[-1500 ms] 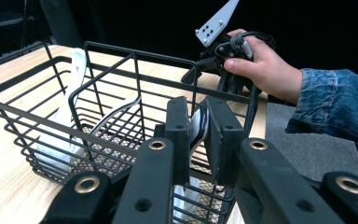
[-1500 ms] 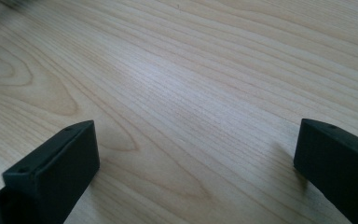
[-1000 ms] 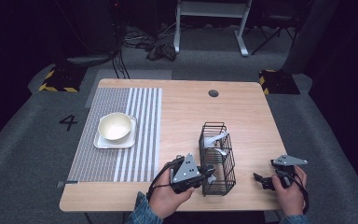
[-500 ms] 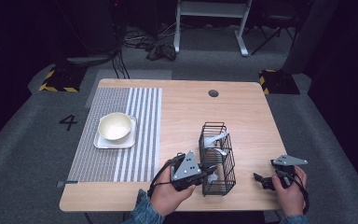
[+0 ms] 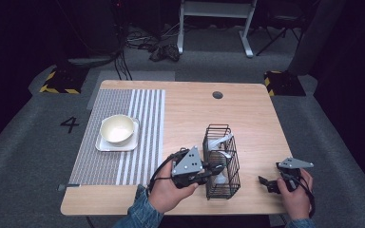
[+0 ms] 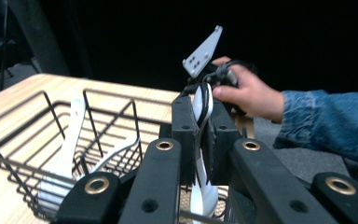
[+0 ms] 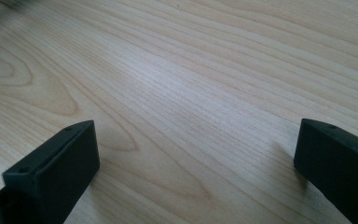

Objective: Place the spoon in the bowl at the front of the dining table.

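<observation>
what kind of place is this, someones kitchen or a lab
Probably a lab or recording studio, not a kitchen: dark surroundings, a floor marking "4", hazard-striped blocks beside the wooden table, and loose cables on the grey floor behind.

On your wooden table (image 5: 247, 111), a striped grey placemat (image 5: 123, 137) covers the left part. A cream bowl (image 5: 117, 128) sits on a square white plate (image 5: 105, 145) on that placemat. A dark round hole (image 5: 217, 95) lies near the table's far edge, right of the placemat.
</observation>
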`<state>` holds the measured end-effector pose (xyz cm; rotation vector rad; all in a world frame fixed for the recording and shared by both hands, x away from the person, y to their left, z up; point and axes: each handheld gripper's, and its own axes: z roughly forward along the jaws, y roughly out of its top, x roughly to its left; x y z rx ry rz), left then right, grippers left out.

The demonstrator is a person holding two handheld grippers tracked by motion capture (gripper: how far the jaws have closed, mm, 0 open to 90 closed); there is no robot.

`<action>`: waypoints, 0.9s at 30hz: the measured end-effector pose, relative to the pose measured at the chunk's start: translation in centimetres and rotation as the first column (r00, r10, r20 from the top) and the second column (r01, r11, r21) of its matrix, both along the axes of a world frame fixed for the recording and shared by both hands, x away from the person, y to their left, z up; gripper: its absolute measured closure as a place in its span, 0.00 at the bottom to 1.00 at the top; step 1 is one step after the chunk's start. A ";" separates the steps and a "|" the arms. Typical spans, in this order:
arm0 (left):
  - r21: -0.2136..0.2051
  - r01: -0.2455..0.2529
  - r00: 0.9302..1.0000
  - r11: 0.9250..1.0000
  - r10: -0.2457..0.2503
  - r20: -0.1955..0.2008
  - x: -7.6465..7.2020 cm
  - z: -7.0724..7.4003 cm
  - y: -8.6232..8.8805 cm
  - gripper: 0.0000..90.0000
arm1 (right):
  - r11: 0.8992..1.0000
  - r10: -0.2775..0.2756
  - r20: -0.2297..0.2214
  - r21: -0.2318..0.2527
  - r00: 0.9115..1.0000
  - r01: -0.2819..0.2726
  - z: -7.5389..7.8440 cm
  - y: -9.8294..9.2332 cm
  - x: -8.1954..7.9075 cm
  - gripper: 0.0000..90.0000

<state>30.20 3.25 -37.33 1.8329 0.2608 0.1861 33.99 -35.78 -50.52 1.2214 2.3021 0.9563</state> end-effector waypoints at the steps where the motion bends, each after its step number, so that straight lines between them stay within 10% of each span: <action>1: -0.005 0.009 1.000 1.000 -0.009 -0.001 0.1 0.3 0.1 0.94 | 1.000 0.000 0.000 0.000 1.000 0.000 0.0 0.0 0.0 0.00; 13: -0.053 0.125 0.992 0.991 -0.126 -0.012 2.1 2.8 1.8 0.94 | 1.000 0.000 0.000 0.000 1.000 0.000 0.0 0.0 0.0 0.00; 27: -0.088 0.126 0.991 0.988 -0.128 -0.024 3.1 4.4 4.5 0.94 | 1.000 0.000 0.000 0.000 1.000 0.000 0.0 0.0 0.0 0.00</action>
